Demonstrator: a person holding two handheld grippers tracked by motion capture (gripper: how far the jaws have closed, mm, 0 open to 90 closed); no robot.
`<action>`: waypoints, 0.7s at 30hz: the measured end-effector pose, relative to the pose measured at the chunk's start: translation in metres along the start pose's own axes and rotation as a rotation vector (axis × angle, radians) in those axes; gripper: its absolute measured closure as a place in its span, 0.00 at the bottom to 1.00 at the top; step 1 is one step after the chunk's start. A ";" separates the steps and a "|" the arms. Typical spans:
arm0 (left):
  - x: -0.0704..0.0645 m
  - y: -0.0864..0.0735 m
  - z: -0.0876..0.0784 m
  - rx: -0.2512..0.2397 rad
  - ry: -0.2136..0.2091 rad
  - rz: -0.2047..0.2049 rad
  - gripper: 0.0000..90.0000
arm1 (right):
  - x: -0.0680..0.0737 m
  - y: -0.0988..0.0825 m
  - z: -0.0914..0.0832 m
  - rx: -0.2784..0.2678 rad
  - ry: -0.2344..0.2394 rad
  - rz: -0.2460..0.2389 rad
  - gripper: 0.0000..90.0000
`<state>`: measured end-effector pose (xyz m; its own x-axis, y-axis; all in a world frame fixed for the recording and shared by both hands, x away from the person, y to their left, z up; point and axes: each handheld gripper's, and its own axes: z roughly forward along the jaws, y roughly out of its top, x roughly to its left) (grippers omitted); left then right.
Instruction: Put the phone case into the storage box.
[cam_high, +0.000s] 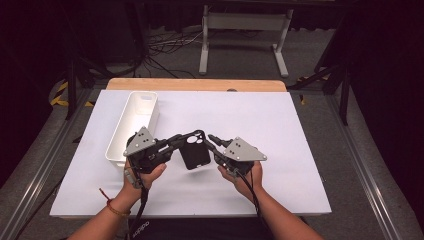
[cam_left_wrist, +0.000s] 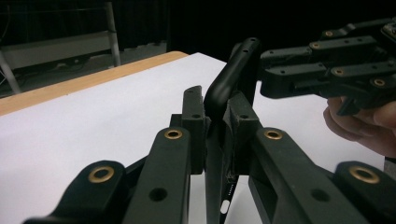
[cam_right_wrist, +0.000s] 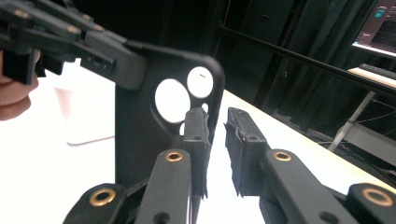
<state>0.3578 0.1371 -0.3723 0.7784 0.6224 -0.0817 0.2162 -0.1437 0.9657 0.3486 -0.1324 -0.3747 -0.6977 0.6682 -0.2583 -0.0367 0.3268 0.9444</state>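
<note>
The left claw (cam_high: 176, 140) was clamped on the edge of a black phone case (cam_high: 195, 150), held up above the white worktop (cam_high: 280, 130). The right claw (cam_right_wrist: 215, 135) stood slightly parted beside the case's other edge. Farther left lay a white bin (cam_high: 134, 120).

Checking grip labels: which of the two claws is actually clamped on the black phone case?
The left claw: its pads pinch the phone case edge. The right claw shows a gap.
</note>
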 end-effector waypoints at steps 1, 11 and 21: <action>0.000 0.001 -0.001 -0.004 0.002 0.007 0.90 | 0.000 0.000 -0.001 0.003 0.002 -0.002 0.87; -0.001 0.005 -0.004 -0.009 0.007 0.038 0.90 | -0.010 -0.012 -0.013 0.074 0.024 0.024 0.78; -0.002 0.009 -0.010 -0.005 0.012 0.094 0.90 | -0.018 -0.024 -0.029 0.053 0.033 0.007 0.57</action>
<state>0.3527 0.1421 -0.3611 0.7882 0.6152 0.0127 0.1392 -0.1983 0.9702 0.3413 -0.1719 -0.3866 -0.7213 0.6482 -0.2441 0.0056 0.3578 0.9338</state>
